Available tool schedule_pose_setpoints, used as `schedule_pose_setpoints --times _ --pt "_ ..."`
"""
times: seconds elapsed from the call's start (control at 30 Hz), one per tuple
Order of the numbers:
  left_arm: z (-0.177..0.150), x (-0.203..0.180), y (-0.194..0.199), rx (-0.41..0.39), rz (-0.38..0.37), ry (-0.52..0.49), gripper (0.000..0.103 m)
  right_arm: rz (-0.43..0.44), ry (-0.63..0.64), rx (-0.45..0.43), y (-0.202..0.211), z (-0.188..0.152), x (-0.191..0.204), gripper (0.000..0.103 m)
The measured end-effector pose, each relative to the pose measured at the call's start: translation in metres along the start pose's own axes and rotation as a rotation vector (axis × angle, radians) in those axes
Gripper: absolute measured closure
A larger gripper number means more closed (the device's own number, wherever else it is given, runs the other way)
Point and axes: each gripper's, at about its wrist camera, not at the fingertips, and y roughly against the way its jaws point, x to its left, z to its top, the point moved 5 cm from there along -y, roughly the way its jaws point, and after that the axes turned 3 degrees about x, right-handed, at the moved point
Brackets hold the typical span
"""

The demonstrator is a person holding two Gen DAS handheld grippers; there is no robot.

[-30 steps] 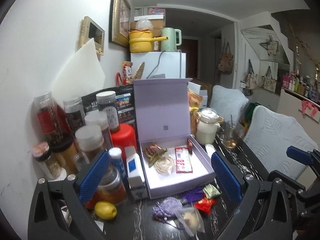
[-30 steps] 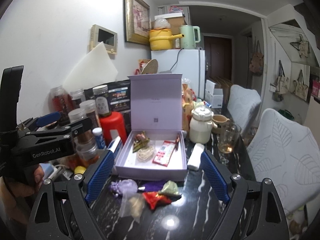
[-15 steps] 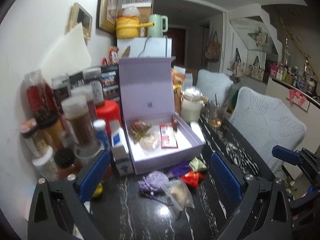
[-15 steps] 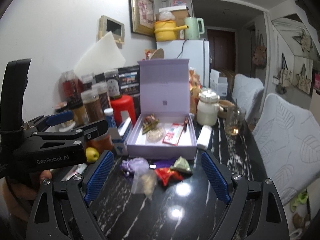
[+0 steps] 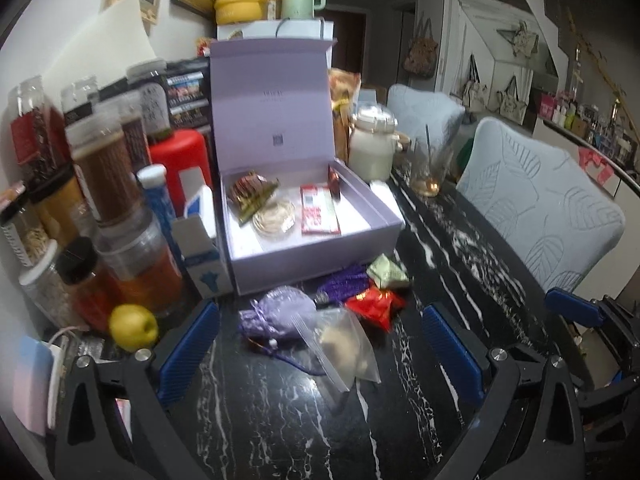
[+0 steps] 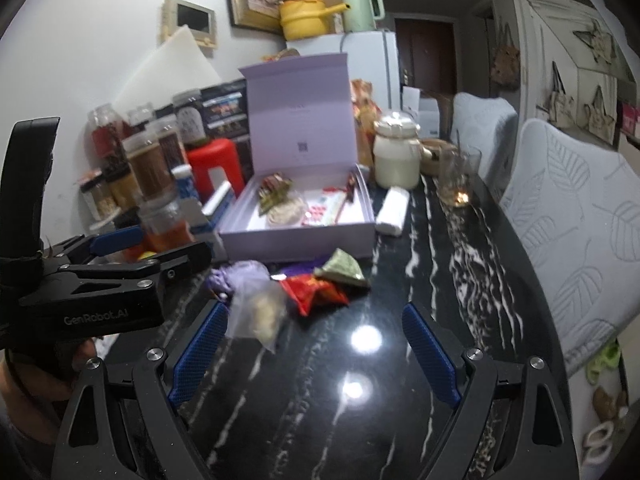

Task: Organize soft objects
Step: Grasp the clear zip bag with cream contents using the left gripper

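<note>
Where the black marbled worktop [image 5: 280, 412] meets the open lilac box [image 5: 320, 240], a heap is seen: purple pouch [image 5: 280, 312], clear bag [image 5: 346, 346], red packet [image 5: 374, 304], green sachet [image 5: 388, 274]. Left gripper [image 5: 320, 340]: fingers spread wide, nothing held, heap between and just ahead. Right gripper [image 6: 312, 354]: fingers wide apart, empty, short of the heap. A lemon [image 5: 134, 327] is shown plainly only in the left view; a white roll [image 6: 394, 210] beside the box is plain only in the right view.
</note>
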Motion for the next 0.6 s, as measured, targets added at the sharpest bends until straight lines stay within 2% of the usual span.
schedule_pose_setpoints --times 0.1,0.27,0.4,0.6 --pt "-0.005 -0.002 -0.013 0.026 -0.045 0.013 0.000 -0.017 -0.018 0.013 -0.006 -0.007 -0.008 0.013" --pt "-0.013 -0.006 -0.037 0.084 -0.072 0.020 0.000 -0.008 -0.033 0.062 -0.019 -0.017 -0.019 0.013" --pt "-0.021 -0.013 -0.057 0.132 -0.076 -0.006 0.000 0.013 -0.053 0.097 -0.031 -0.025 -0.027 0.013" --pt "-0.032 -0.015 -0.088 0.213 -0.060 -0.023 0.000 0.053 -0.160 0.167 -0.056 -0.038 -0.045 0.013"
